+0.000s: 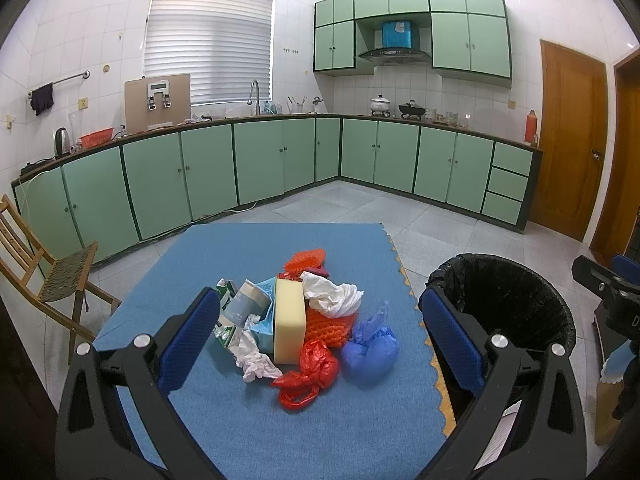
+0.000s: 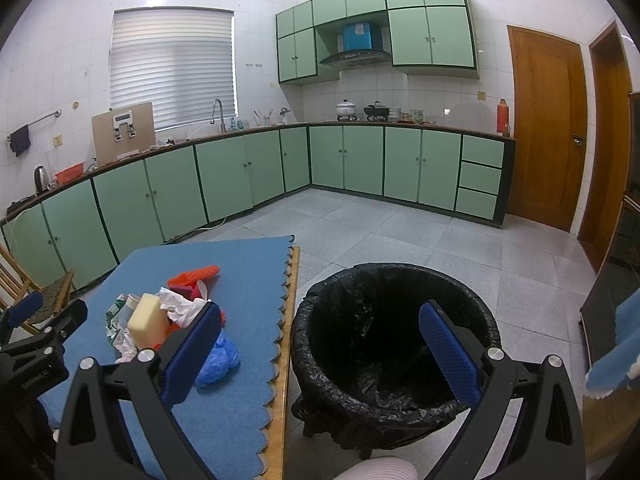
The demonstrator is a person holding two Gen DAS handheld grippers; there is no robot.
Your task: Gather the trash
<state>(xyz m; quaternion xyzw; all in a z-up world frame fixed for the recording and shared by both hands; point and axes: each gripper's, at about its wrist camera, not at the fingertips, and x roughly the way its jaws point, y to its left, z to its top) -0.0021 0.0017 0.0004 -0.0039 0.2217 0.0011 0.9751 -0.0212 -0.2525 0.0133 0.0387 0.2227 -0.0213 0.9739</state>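
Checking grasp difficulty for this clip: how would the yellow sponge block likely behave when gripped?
The yellow sponge block looks like foam, so probably light and squashy. Standing on edge amid loose trash, it may tip if nudged. Both grippers are open.

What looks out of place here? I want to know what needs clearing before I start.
A heap of trash sits mid-table on the blue mat: a yellow sponge on edge, crumpled white paper, a red bag, a blue bag and a squashed carton. The black-lined bin beside the table looks empty. Both hand-held grippers are open.
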